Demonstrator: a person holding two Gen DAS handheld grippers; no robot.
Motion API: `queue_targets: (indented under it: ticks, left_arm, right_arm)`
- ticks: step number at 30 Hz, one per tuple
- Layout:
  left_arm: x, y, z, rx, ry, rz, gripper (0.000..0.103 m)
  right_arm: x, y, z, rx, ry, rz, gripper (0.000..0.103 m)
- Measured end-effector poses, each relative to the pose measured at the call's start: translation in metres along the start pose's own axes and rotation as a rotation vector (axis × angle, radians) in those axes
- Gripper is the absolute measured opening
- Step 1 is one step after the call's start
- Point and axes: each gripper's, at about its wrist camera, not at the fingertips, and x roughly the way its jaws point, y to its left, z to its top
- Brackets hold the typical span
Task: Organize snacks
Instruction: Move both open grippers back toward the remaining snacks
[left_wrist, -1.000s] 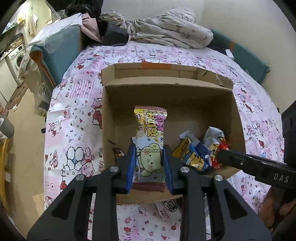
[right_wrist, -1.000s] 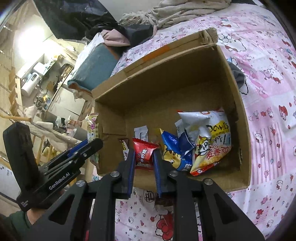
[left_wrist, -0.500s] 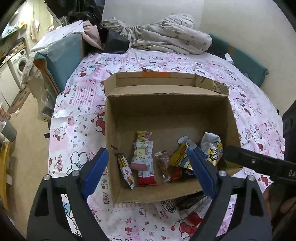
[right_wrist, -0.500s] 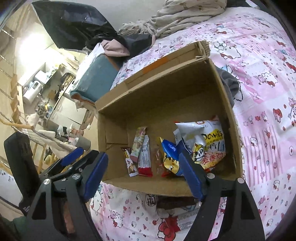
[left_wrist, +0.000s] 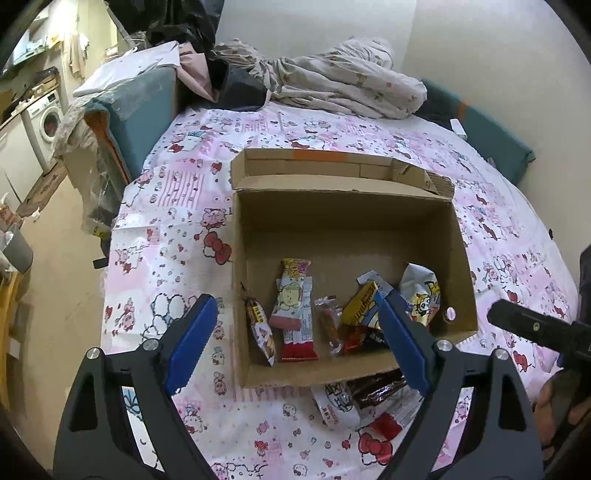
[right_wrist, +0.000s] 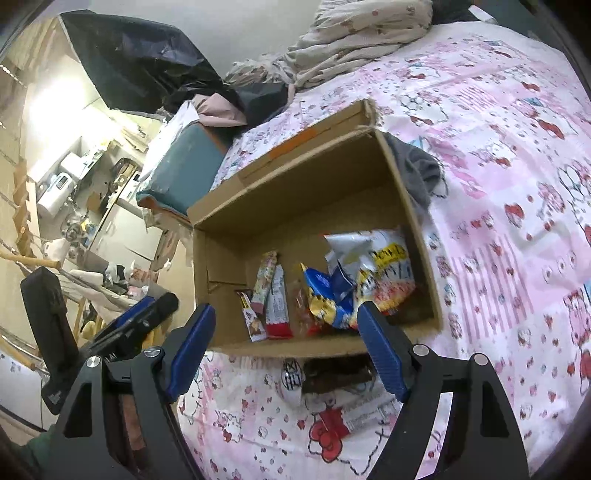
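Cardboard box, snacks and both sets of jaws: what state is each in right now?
Cardboard box: open on top, upright on the bedsheet.
Cartoon snack bar: lying flat inside the box.
White chip bag: lying inside, against the box's side wall.
Dark wrapper: outside the box, on the sheet.
Left gripper: jaws open, empty.
Right gripper: jaws open, empty.

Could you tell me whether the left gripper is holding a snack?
No, the left gripper stands open and empty above the cardboard box.
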Motion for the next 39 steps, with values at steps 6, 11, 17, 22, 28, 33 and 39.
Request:
queue_targets:
  ticks: [6, 11, 17, 22, 28, 33, 39]
  left_arm:
    - [-0.013, 0.004, -0.008, 0.002, -0.008, 0.014, 0.087]
    - [-0.02, 0.015, -0.019, -0.023, 0.009, 0.046, 0.087]
    - [-0.017, 0.04, -0.034, -0.147, 0.081, 0.081, 0.087]
    - [-0.014, 0.053, -0.045, -0.237, 0.129, 0.082, 0.087]
    - [-0.012, 0.052, -0.042, -0.243, 0.13, 0.083, 0.087]
    - [-0.01, 0.054, -0.042, -0.249, 0.134, 0.076, 0.087]
    - [-0.008, 0.052, -0.042, -0.247, 0.143, 0.083, 0.087]
  right_arm:
    - [-0.015, -0.008, -0.017, 0.044, -0.003, -0.013, 0.082]
    - [-0.025, -0.023, -0.031, 0.1, 0.0, -0.039, 0.082]
    - [-0.01, -0.057, -0.046, 0.224, 0.098, -0.118, 0.082]
    - [0.034, -0.082, -0.068, 0.345, 0.299, -0.18, 0.082]
    - [0.09, -0.063, -0.077, 0.21, 0.428, -0.301, 0.071]
    - [0.114, -0.05, -0.086, 0.076, 0.445, -0.429, 0.067]
    - [0.111, -0.038, -0.097, -0.078, 0.447, -0.522, 0.034]
